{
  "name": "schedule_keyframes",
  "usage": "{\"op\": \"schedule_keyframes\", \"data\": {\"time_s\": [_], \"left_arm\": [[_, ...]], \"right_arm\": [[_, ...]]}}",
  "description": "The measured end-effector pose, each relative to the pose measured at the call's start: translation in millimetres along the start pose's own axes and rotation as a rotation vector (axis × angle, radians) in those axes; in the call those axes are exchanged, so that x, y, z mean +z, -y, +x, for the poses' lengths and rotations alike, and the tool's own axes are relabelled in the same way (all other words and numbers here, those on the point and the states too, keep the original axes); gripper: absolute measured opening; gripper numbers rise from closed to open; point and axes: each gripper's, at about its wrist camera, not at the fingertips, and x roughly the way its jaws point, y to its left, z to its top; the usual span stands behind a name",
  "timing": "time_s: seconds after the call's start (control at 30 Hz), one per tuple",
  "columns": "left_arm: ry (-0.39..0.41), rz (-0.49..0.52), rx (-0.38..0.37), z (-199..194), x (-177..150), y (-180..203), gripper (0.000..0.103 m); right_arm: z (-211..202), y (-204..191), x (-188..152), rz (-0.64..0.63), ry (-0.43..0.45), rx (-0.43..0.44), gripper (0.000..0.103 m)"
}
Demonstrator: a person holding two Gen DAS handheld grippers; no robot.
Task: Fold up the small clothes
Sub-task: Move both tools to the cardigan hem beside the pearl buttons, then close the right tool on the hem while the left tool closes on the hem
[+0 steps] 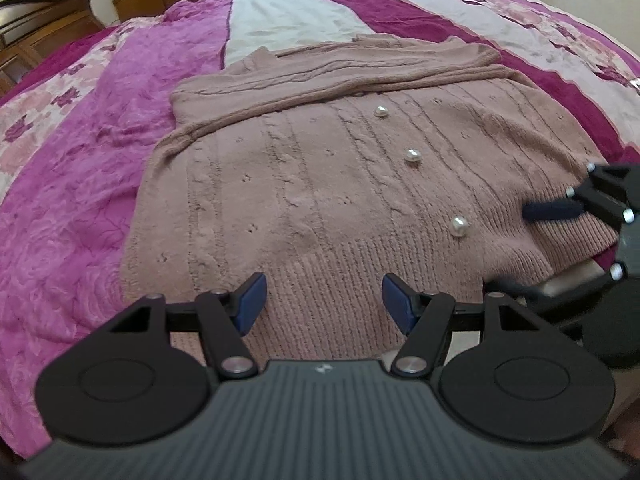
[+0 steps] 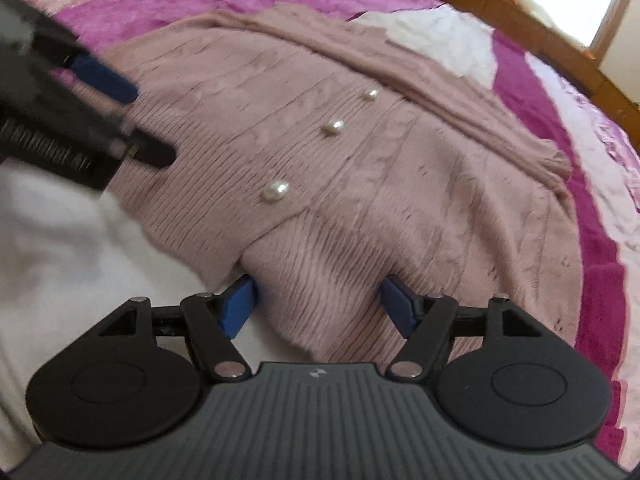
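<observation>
The left hand-held gripper (image 1: 323, 300) stands with its blue pads wide apart and nothing between them, poised over the ribbed hem of a dusty-pink knitted cardigan (image 1: 320, 184); whether the pads touch the knit cannot be told. The right hand-held gripper (image 2: 317, 302) is likewise spread wide, its pads straddling the hem at the cardigan's near corner without pinching it. From the left wrist view the right one comes in from the side over the hem edge, just beside the lowest of three pearl buttons (image 1: 459, 226). The cardigan lies flat, front up, on the bed (image 1: 80, 184), its hem at the near edge and one sleeve (image 1: 320, 80) folded across its far part. Beneath it spreads a magenta, pink and pale patchwork bedspread (image 2: 600, 280), with wooden furniture (image 1: 48, 20) beyond the bed's far edge.
</observation>
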Motion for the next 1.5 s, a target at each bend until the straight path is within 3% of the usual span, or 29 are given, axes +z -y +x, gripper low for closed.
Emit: {"op": "schedule_keyframes", "data": {"time_s": [0.33,0.53,0.67,0.73,0.83,0.97,1.1,1.27,1.5], "left_arm": [[0.012,0.125,-0.102,1,-7,22,0.066],[0.001,0.227,-0.093,6,-13,37,0.066],[-0.016,0.271,-0.012,15,-21,41,0.068],[-0.008,0.261,0.029,20,-21,37,0.068],[0.011,0.182,0.029,20,-16,27,0.069],[0.047,0.107,0.052,19,-5,15,0.068],[0.049,0.057,0.014,17,1,7,0.068],[0.075,0.106,-0.037,4,-6,11,0.067],[0.076,0.167,-0.093,0,-16,16,0.066]], "right_arm": [[-16,13,12,0.076,0.139,-0.058,0.074],[-15,10,12,0.069,0.119,-0.013,0.074],[-14,5,8,0.039,0.071,0.039,0.074],[-10,3,5,0.027,0.038,0.044,0.074],[-2,-1,3,0.007,-0.017,0.054,0.075],[4,-12,2,-0.054,-0.028,0.021,0.075],[11,-20,5,-0.094,-0.011,-0.031,0.075],[8,-18,13,-0.063,0.077,-0.092,0.070],[-3,-5,20,0.030,0.143,-0.070,0.067]]}}
